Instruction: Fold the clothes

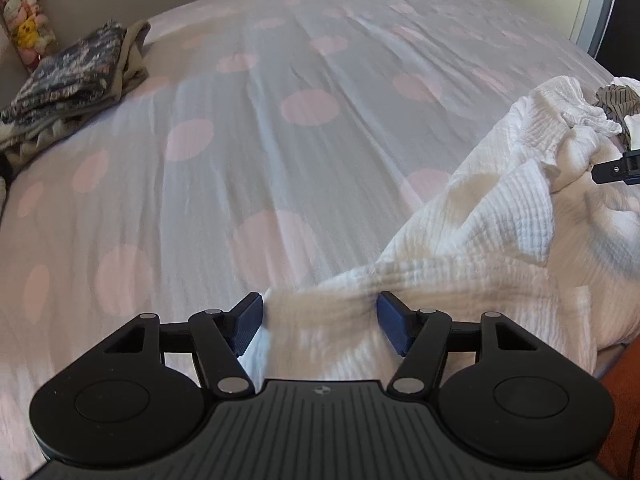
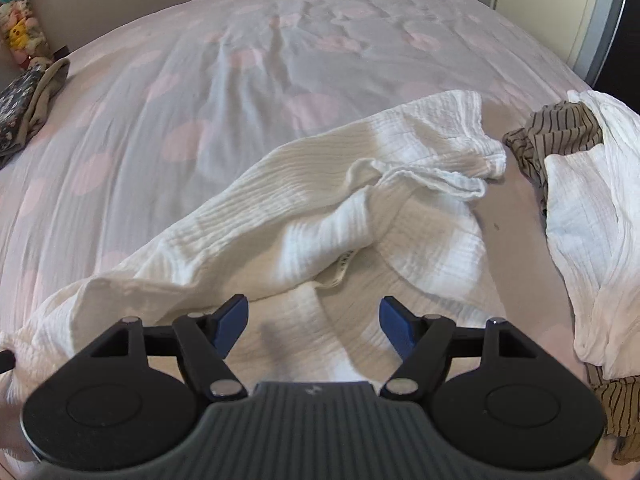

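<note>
Lying crumpled on the bed (image 1: 240,140), the white garment (image 2: 320,208) runs diagonally between the wide-open, empty left gripper (image 1: 320,322) and right gripper (image 2: 314,326), its cloth under both.

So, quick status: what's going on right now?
Left gripper open, jaws astride white garment edge. Right gripper open above it. Unfolded. Striped garment beside it.

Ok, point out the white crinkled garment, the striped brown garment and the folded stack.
white crinkled garment (image 2: 320,200): right wrist view, its raised middle fold.
striped brown garment (image 2: 560,124): right wrist view, its bunched top.
folded stack (image 1: 72,76): left wrist view, top patterned piece.
</note>
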Tool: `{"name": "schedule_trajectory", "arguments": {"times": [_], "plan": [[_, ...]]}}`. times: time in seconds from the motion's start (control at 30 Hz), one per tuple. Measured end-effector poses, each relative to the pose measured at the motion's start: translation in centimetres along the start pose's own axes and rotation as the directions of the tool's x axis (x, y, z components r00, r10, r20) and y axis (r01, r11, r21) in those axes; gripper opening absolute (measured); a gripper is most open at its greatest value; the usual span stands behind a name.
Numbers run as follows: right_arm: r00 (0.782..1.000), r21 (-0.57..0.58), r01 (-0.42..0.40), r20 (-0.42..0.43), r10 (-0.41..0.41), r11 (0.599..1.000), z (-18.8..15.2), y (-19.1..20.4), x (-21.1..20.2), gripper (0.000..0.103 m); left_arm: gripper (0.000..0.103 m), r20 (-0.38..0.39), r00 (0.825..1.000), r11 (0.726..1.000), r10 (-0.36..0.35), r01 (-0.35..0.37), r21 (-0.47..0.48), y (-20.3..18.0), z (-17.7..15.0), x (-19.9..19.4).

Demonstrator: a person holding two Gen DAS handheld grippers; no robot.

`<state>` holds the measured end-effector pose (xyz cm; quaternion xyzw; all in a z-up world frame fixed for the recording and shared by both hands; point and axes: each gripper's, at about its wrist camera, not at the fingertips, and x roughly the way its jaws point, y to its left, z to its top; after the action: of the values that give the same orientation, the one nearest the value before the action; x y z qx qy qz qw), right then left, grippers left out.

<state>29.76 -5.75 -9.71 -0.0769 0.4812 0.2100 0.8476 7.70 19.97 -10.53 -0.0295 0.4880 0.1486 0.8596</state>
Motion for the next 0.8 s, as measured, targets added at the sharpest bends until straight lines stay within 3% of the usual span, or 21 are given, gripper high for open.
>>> {"name": "schedule_trajectory", "arguments": {"times": [0.1,0.17,0.4,0.6,0.63,0.73,0.8], "plan": [[1.0,0.034,-0.013,0.014,0.013,0.999,0.5,-1.2,0.5,0.074,0.074,0.047,0.999,0.997,-0.015,0.011,0.07,-1.6,1.8,-0.8],[0.999,0.039,-0.023,0.023,0.022,0.999,0.8,-1.6,0.5,0.074,0.074,0.063,0.997,0.993,-0.045,0.038,0.108,-2.9,3.1,-0.6],[0.995,0.072,-0.085,0.056,0.081,0.994,1.5,-3.1,0.3,0.073,0.074,0.044,0.98,0.961,-0.193,0.18,0.209,-9.1,6.0,1.9],[0.983,0.12,-0.179,0.066,0.172,0.976,2.1,-3.4,1.2,0.071,0.072,-0.002,0.975,0.941,-0.223,0.215,0.26,-13.2,7.7,5.3],[0.981,0.129,-0.192,0.058,0.186,0.973,2.1,-3.4,1.6,0.069,0.07,-0.013,0.976,0.943,-0.219,0.216,0.252,-13.4,7.9,5.9],[0.977,0.154,-0.211,0.029,0.209,0.965,2.0,-3.3,2.9,0.049,0.057,-0.047,0.974,0.949,-0.22,0.225,0.222,-13.4,8.6,7.3],[0.974,0.171,-0.224,0.02,0.224,0.96,1.8,-3.4,3.3,0.025,0.043,-0.064,0.971,0.95,-0.232,0.24,0.198,-13.2,9.0,8.0]]}}
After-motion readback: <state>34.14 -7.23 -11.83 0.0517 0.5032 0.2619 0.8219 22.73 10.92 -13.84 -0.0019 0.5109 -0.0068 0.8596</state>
